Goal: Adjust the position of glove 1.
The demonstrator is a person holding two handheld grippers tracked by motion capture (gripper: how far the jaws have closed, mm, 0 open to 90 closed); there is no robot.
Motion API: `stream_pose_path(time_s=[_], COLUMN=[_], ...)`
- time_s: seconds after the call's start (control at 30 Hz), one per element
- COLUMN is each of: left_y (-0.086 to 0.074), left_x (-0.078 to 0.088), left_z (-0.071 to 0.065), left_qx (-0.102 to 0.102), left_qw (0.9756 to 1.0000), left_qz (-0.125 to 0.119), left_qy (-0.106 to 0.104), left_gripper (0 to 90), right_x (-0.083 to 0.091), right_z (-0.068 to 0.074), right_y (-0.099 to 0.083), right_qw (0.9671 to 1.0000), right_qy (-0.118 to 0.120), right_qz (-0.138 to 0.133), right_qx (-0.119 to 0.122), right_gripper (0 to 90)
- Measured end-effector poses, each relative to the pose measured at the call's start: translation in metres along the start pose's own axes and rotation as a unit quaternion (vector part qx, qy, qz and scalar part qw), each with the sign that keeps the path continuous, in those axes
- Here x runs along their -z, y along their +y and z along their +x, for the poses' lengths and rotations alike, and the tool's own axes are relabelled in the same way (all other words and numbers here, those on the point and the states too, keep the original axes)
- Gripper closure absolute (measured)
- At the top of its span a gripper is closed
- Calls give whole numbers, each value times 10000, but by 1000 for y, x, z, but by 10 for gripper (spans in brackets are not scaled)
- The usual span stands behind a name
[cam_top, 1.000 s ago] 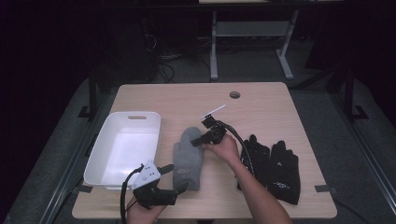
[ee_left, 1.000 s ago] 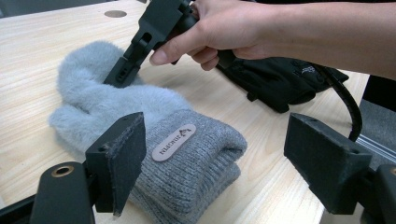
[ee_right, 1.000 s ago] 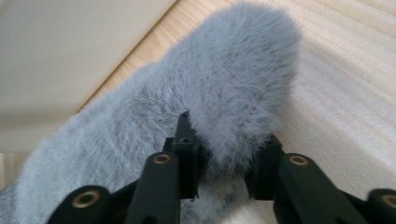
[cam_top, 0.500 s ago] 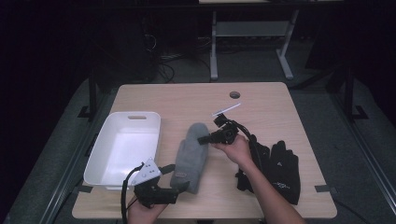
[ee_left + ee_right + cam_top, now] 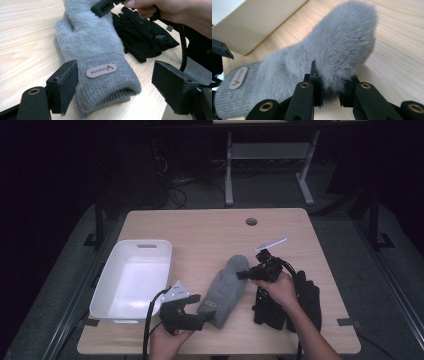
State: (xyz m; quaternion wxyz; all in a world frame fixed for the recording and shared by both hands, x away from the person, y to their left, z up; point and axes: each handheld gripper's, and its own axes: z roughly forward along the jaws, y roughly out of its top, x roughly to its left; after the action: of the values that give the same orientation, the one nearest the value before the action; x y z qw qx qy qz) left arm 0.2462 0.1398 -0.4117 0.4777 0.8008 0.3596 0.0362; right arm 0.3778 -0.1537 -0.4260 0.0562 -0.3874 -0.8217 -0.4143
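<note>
Your left hand-held gripper is black with a grey three-cornered plate and black cable; your right hand-held gripper shows brass-ringed holes.

Far tabletop open; white bin blocks left, black gloves right.

This looks like a lab or test room set up for recording, not a home. A plain light-wood bench with a round cable hole stands alone on dark grey carpet, lit from above while the room around it is almost black. Behind it, loose cables lie tangled on the floor beside the white metal legs of a second table. Strips of tape mark the carpet near the bench's corners. A person works at the bench with a cabled hand-held gripper in each hand, each carrying its own camera.
</note>
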Motion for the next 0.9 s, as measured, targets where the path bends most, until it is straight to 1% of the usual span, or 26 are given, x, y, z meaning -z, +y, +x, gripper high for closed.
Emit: stream_pose_path(time_s=[0.07, 0.1, 0.13, 0.2, 0.3, 0.37, 0.43, 0.53, 0.6, 0.67, 0.73, 0.8, 0.9], left_y=[5, 7, 9, 12, 13, 10, 7, 2, -1, -3, -5, -6, -6], left_x=[-6, -8, -10, -13, -17, -21, -27, -35, -40, -44, -45, -48, -51], left_z=[2, 3, 5, 9, 18, 24, 27, 31, 33, 36, 37, 39, 41], left_qx=[146, 241, 297, 440, 655, 775, 1003, 1249, 1448, 1678, 1726, 1831, 1897], left_qw=[9998, 9996, 9994, 9988, 9969, 9956, 9927, 9885, 9845, 9795, 9782, 9754, 9726], left_qz=[95, 119, 155, 201, 407, 517, 662, 850, 972, 1062, 1092, 1134, 1213], left_qy=[39, -12, -5, 87, 172, 125, 54, -104, -204, -322, -382, -471, -582], left_gripper=[212, 212, 214, 219, 232, 232, 225, 220, 206, 205, 206, 207, 204], right_x=[-2, -3, -4, -6, -8, -9, -10, -10, -10, -11, -10, -10, -11], right_z=[-4, -6, -7, -11, -15, -16, -18, -19, -19, -19, -20, -20, -20], right_y=[-4, -6, -7, -8, -9, -10, -11, -12, -12, -13, -15, -16, -16], right_qw=[10000, 10000, 10000, 10000, 9999, 9999, 9999, 9999, 9998, 9998, 9998, 9998, 9998], right_qy=[7, -23, -36, -33, -14, -15, -1, 7, -13, -42, -56, -47, -44], right_qz=[6, 32, 47, 68, 87, 108, 135, 140, 163, 166, 184, 178, 166], right_qx=[-53, -40, -26, -54, -63, -87, -84, -79, -83, -51, -53, -68, -66], right_gripper=[763, 764, 764, 763, 762, 763, 762, 762, 762, 762, 761, 761, 761])
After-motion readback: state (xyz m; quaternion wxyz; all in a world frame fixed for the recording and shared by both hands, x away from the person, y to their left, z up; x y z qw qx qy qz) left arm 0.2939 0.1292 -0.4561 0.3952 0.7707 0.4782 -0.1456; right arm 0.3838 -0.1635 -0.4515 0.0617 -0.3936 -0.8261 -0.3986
